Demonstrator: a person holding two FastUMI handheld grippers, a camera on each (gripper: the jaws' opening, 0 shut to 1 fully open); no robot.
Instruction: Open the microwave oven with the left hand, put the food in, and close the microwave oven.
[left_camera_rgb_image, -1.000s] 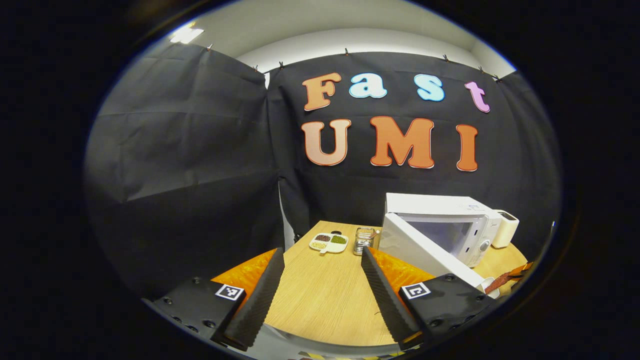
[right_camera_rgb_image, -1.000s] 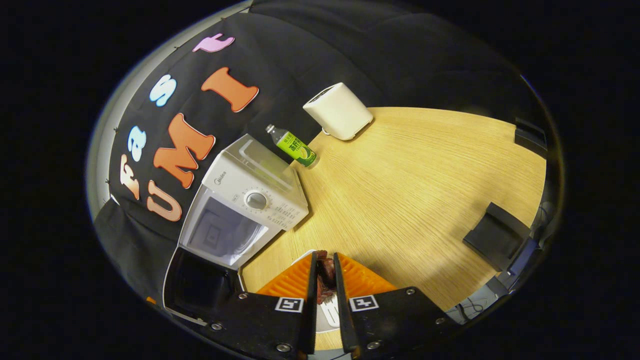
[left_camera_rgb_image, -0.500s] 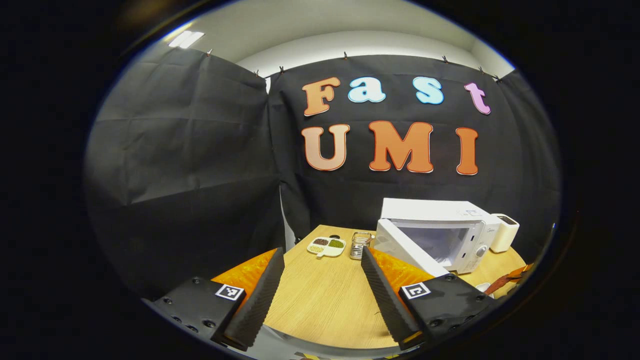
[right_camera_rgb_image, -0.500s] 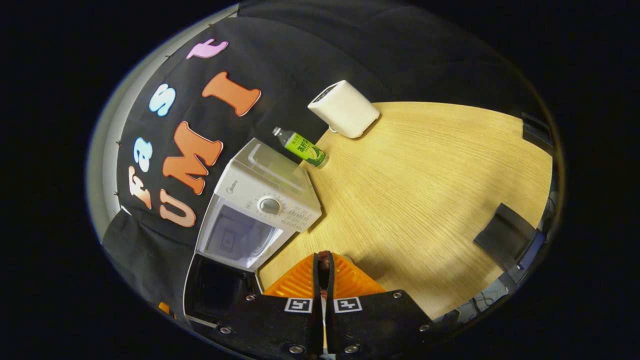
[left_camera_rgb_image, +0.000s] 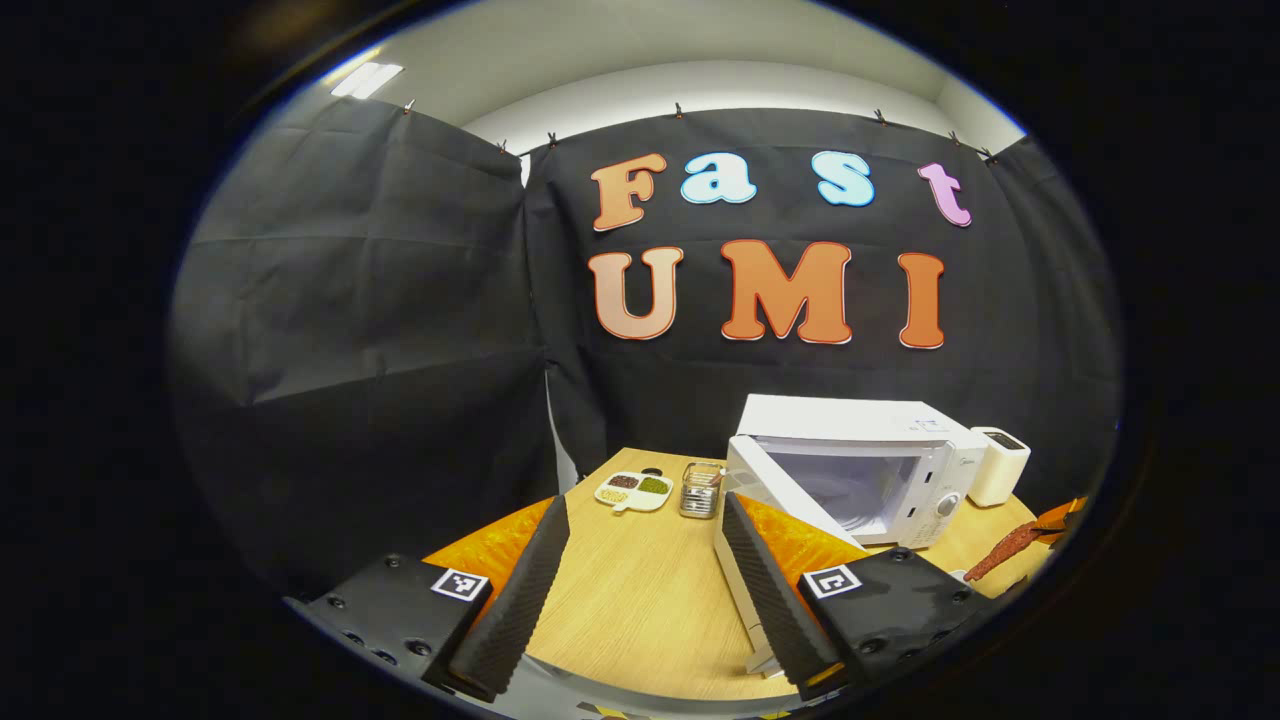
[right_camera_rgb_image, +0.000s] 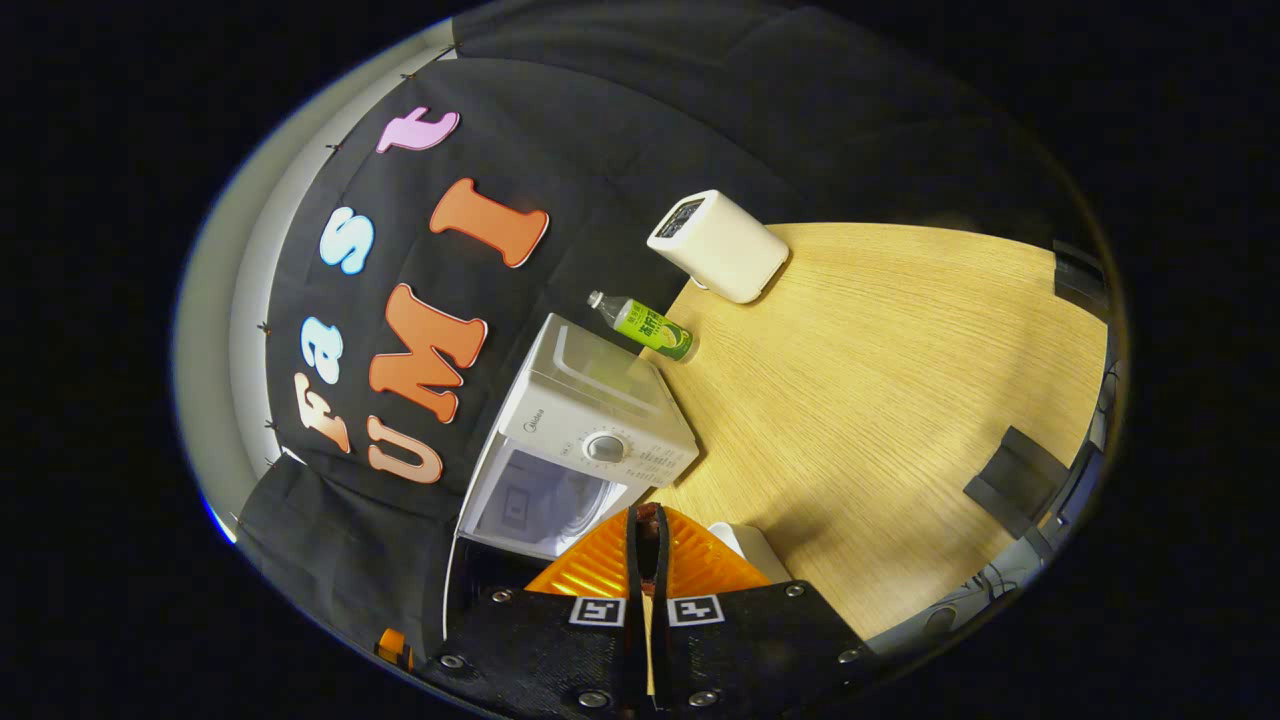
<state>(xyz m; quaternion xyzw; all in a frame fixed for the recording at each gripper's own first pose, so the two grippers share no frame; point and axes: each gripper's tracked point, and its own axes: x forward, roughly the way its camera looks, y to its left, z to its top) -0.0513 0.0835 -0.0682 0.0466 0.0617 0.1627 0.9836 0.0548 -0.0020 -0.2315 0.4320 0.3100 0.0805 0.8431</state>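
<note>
Left gripper view: the left gripper (left_camera_rgb_image: 640, 560) hangs w/ jaws spread wide and nothing between them, over the wooden table (left_camera_rgb_image: 640, 600). The microwave (left_camera_rgb_image: 860, 470) sits toward the back right w/ its door (left_camera_rgb_image: 775, 495) swung out toward the camera, cavity exposed. Far right edge, a reddish strip of food (left_camera_rgb_image: 1005, 548) hangs in the air, tip of the other gripper just beside it. A divided snack dish (left_camera_rgb_image: 632, 490) and a small wire rack (left_camera_rgb_image: 700, 490) sit left of the oven, a white toaster (left_camera_rgb_image: 998, 466) to its right. Risk here: the door edge stands just beside this gripper's right finger, so a careless swing could knock the door part-shut before the food goes in. Right gripper view: the right gripper (right_camera_rgb_image: 648, 530) is clamped on the food, only a thin dark sliver showing between the fingers near the tips. Microwave and open cavity lie ahead and left; a green bottle (right_camera_rgb_image: 648, 326) and the toaster stand behind it; a white plate (right_camera_rgb_image: 750, 545) peeks out just right of the fingers. Risks: grip looks thin, so the strip could slip or tear mid-carry; the camera is rolled well over, so the approach may clip the door frame; food could droop and catch the cavity lip if brought in low.
</note>
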